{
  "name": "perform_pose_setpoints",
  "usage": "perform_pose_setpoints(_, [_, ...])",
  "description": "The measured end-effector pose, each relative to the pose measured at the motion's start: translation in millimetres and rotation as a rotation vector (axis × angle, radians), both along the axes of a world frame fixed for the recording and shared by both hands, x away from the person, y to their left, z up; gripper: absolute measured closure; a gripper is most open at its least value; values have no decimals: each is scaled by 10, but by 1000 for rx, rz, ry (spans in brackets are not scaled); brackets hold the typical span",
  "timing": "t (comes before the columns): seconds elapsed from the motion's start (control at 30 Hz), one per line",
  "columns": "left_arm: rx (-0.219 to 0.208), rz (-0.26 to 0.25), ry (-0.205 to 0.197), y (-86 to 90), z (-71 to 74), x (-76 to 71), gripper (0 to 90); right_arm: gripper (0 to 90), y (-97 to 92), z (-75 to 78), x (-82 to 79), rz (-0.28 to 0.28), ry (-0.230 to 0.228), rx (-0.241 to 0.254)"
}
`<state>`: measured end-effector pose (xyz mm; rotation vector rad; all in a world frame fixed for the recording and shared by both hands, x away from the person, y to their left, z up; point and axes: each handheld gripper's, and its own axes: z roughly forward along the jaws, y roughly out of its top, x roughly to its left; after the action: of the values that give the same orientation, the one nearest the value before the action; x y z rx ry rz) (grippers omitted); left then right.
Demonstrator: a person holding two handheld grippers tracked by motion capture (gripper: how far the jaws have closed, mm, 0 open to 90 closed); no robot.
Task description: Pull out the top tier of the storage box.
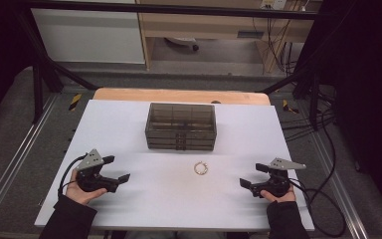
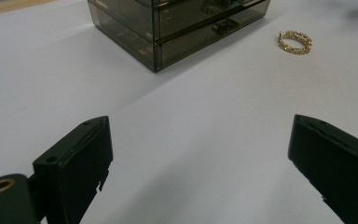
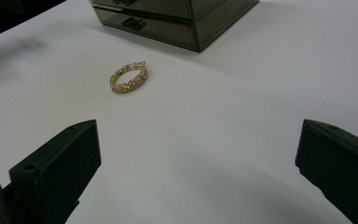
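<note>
Both grippers idle, jaws wide apart, nothing held: left gripper (image 1: pixel 115 169), right gripper (image 1: pixel 250 175). Gold bracelet (image 1: pixel 200 168) lies flat on white table (image 1: pixel 129 124), just in front of smoked drawer box (image 1: pixel 181 126). Recommend right gripper approach low, straddle one side of rim w/ jaws, close gently.

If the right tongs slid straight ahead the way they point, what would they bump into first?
Probably nothing soon: the open right tongs point at bare white table. The gold bracelet lies left of that line, the smoky drawer box farther on.

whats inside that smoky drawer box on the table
Through the tinted walls of the drawer box, divider lines and stacked closed drawers show. Any contents are too dark to tell. The gold bracelet lies outside, in front.
</note>
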<state>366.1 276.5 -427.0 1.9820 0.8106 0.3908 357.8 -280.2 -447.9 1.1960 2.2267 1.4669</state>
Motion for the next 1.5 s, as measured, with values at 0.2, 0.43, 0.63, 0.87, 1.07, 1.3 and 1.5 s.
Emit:
perform_pose_setpoints(0.2, [37,-18,-14,-65,34,12,63,7,0,0,0,1,-1,-3])
perform_pose_setpoints(0.43, [80,-39,-40,-136,88,18,63,6,2,-1,0,2,5,-7])
perform_pose_setpoints(0.63, [124,-61,-56,-202,125,22,64,7,6,-7,2,0,1,-13])
perform_pose_setpoints(0.87, [171,-80,-83,-277,178,19,64,7,8,-9,2,0,3,-17])
perform_pose_setpoints(1.07, [214,-91,-113,-338,244,10,65,7,13,-14,5,-1,6,-21])
perform_pose_setpoints(1.3, [247,-100,-137,-399,284,20,65,7,16,-18,6,0,7,-25])
perform_pose_setpoints(1.5, [285,-116,-156,-491,294,33,66,7,15,-15,4,0,9,-23])
